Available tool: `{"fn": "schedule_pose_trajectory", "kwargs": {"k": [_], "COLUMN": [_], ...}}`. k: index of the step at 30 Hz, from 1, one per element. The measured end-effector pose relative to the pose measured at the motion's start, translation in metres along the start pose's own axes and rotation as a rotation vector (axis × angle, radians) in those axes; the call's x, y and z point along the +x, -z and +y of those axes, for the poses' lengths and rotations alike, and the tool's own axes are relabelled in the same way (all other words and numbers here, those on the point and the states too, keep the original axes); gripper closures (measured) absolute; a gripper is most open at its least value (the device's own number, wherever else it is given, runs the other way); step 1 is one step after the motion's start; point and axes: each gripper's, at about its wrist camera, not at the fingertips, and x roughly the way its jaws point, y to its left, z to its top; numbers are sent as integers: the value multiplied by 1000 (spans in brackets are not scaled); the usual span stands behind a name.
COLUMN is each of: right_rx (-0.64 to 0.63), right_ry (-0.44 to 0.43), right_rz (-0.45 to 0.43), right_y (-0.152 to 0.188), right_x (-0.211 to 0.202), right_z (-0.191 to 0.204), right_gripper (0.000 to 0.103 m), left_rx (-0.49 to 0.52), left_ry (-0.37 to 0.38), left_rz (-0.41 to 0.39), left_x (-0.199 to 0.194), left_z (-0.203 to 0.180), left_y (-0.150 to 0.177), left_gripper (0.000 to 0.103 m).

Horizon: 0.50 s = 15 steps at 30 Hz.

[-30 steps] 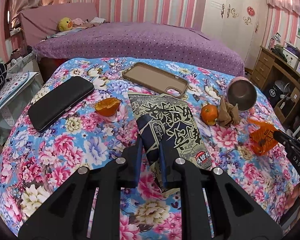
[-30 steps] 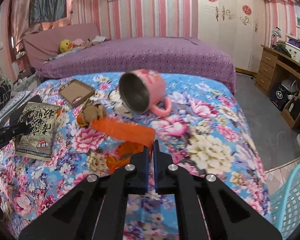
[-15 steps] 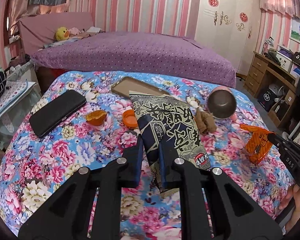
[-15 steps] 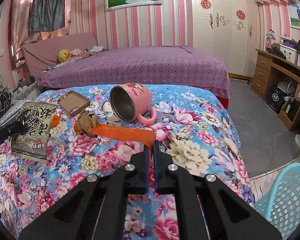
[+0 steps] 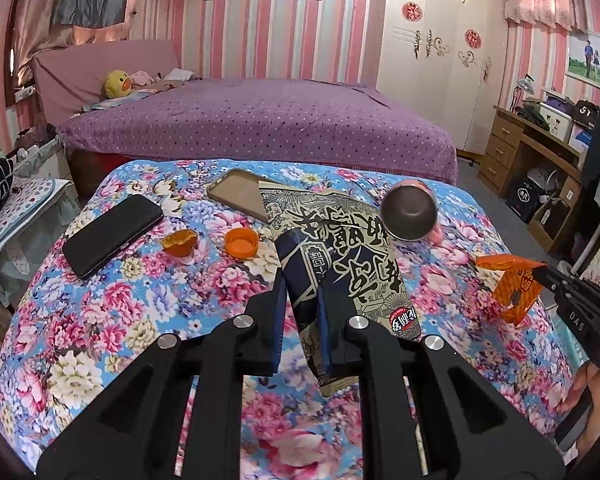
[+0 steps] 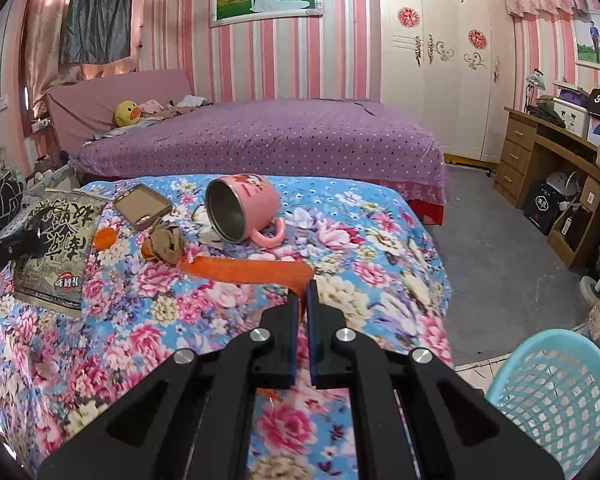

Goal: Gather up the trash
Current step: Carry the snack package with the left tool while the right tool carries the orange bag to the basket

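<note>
Both grippers are seen angled downward over the floral-covered table (image 5: 112,320). Between the blue pads of the left gripper (image 5: 302,320) a large dark snack bag (image 5: 340,264) is clamped by its lower edge and carried clear of the cloth, rising toward twelve o'clock in the left wrist view. Large pale Chinese characters are printed on its face, and a red round label sits at its lower corner, at about four o'clock from the pads; none of it can be read with certainty.

At three o'clock in that view the right gripper (image 5: 540,276) is seen pinched on an orange wrapper (image 5: 514,292), with part of a hand (image 5: 592,392) below it. The letters "DAS" are marked on the gripper's black body. In the right wrist view the wrapper (image 6: 252,270) is stretched toward ten o'clock from the closed jaws.

A light blue mesh basket (image 6: 556,400) is seen on the floor at four o'clock in the right wrist view.

On the cloth lie a tipped pink mug (image 6: 244,206), a black phone (image 5: 112,234), a tan phone case (image 5: 236,194), a crumpled brown wad (image 6: 166,244), orange peel (image 5: 179,241) and an orange bottle cap (image 5: 241,243).
</note>
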Motion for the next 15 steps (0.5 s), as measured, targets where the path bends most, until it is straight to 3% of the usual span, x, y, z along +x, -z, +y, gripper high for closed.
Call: {"fn": "schedule_pose_trajectory", "kwargs": {"k": [15], "right_rx": [24], "right_ry": [22], "right_rz": [-18], "right_y": [12], "right_x": [-42], "right_z": [-63], "right_gripper": [99], "left_rx": [62], "left_ry": [22], "left_rz": [22], "left_x": [-6], "left_z": [-62], "left_y": [11], "left_gripper": [91]}}
